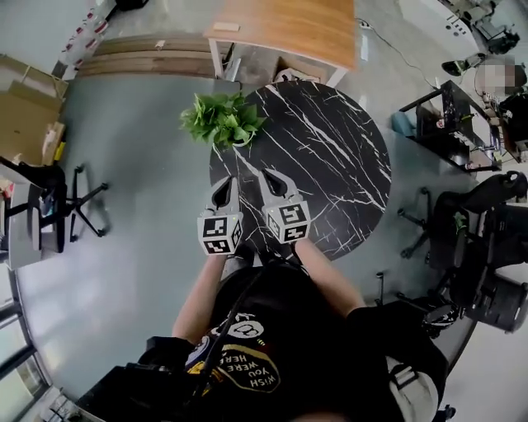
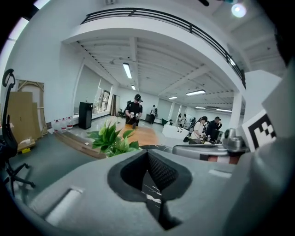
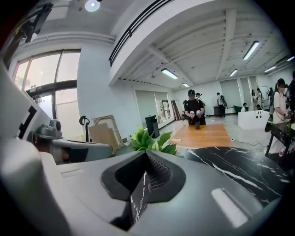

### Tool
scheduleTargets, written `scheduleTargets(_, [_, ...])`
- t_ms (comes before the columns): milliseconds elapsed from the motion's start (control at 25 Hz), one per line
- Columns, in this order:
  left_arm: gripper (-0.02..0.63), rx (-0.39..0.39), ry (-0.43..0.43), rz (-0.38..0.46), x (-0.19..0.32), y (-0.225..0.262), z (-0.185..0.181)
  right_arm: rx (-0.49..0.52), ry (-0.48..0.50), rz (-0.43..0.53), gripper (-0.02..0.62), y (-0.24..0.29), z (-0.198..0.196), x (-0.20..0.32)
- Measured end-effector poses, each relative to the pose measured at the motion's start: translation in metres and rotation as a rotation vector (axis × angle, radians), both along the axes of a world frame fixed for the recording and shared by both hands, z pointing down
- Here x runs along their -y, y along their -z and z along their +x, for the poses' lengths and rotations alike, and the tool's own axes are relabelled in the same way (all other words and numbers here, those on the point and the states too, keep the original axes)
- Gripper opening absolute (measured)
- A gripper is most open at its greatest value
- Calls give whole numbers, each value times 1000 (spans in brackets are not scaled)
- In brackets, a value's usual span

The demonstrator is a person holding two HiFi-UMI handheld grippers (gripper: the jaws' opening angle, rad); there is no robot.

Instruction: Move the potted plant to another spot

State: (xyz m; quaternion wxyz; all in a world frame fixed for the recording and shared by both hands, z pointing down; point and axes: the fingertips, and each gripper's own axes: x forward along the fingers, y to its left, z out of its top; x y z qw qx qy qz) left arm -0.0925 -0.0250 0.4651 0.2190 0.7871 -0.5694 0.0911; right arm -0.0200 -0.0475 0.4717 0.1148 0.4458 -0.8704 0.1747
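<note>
Where the head view reaches its left edge, flattened cardboard [image 1: 26, 115] lies against the wall, and a black office chair [image 1: 59, 202] stands just in front of it on the smooth grey floor [image 1: 124, 272]. Long wooden boards [image 1: 148, 56] lie on the floor further back. The potted plant [image 1: 221, 119] stands at the far left rim of a round table [image 1: 338, 157] with a black marble top veined in white. Its leaves spread out past the rim, and they hide its pot.

Nearer the person, the left gripper [image 1: 226, 183] hangs over the table's near left edge. Its jaws are closed tip to tip with nothing between them, and they point toward the plant, well short of it. Just beside it, the right gripper [image 1: 269, 175] is held the same way, with its jaws pressed together and empty. The rest of the marble top is bare.

Beyond the round table stands a wooden table [image 1: 289, 25] with white legs. In the right gripper view, a person [image 3: 193, 108] in dark clothes stands at its far end. To the right are dark desks [image 1: 450, 124] loaded with equipment, and below them is a cluster of black chairs [image 1: 483, 239]. The gripper views show a large white room with strip lights, tall windows and a railed upper gallery.
</note>
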Motion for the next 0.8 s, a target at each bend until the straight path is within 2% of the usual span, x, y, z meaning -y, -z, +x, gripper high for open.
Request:
scheduleTargets(160, [2, 7, -48, 73, -1, 37, 16, 1, 17, 73, 2, 41, -2, -10])
scheduleTargets(320, [2, 11, -65, 111, -10, 52, 28, 19, 0, 112, 2, 59, 6, -24])
scheduleTargets(560, [2, 37, -30, 70, -17, 40, 20, -6, -14, 85, 2, 51, 6, -29])
scheduleTargets(800, [2, 24, -26, 84, -20, 38, 15, 2, -4, 99, 2, 50, -1, -30])
